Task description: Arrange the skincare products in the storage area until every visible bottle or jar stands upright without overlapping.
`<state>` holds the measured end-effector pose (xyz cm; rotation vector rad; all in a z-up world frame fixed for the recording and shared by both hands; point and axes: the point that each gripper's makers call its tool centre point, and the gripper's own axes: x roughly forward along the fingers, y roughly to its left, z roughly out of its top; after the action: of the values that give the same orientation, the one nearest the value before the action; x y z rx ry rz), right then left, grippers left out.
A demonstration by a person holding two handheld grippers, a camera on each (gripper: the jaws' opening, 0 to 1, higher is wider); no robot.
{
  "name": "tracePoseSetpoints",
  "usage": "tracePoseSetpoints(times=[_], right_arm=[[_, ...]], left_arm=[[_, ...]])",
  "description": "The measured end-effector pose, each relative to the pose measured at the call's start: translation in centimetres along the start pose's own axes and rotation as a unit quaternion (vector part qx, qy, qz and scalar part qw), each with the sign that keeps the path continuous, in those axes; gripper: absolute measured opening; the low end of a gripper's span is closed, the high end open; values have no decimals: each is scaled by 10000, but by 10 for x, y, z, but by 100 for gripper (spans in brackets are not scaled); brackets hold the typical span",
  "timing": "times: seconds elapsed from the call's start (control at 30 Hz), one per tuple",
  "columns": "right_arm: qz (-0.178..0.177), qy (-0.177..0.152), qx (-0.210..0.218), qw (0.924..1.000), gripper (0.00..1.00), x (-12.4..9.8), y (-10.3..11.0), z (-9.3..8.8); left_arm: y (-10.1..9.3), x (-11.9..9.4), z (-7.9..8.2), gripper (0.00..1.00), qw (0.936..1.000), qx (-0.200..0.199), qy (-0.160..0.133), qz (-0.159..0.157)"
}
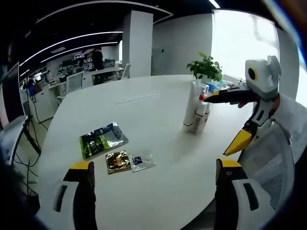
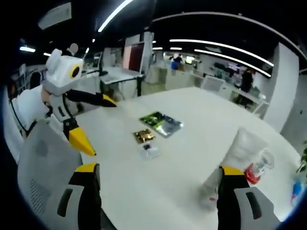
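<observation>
Your left gripper (image 1: 153,191) hangs wide open over the near edge of the round white desk (image 1: 158,120), its yellow-tipped black jaws far apart with nothing between them. Your right gripper (image 2: 156,191) is spread just as wide and also holds nothing; in the left gripper view it reaches in from the right, jaws parted, close to the cluster of tall white skincare bottles (image 1: 195,111). Those bottles stand upright and packed together toward the desk's far right edge, just in front of the small green potted plant (image 1: 206,68), probably grouped there as the storage spot. In the right gripper view a pale translucent bottle (image 2: 242,151) and a small clear jar with red contents (image 2: 256,171) blur near the right jaw; whether they stand straight you cannot tell. Three flat sachets lie apart near the desk's middle: a green-and-silver foil packet (image 1: 102,139), a gold foil sachet (image 1: 117,161) and a small clear packet with a dark label (image 1: 142,162). Judging by the open jaws, you are positioned to pick next.
</observation>
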<state>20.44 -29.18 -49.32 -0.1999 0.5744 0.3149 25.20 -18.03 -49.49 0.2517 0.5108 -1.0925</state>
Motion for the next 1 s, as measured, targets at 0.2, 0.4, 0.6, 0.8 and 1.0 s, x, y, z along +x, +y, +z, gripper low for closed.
tracePoseSetpoints(times=[0.2,0.4,0.6,0.8,1.0], right_arm=[[243,180,-96,9995,99,21,3,-5],[369,317,-195,9986,95,37,6,-8],[426,306,-294,9982,90,54,5,-1],[421,274,-402,9979,81,71,-2,5],[534,247,-665,9960,74,95,1,13]], left_arm=[[2,-1,-2,99,9998,-182,-82,-91],[0,-1,-3,99,9997,-195,-75,-97],[9,1,-11,99,9995,-303,-3,-85],[18,-3,-3,99,9976,-610,-326,32],[29,-4,-16,99,9981,-591,-126,143]])
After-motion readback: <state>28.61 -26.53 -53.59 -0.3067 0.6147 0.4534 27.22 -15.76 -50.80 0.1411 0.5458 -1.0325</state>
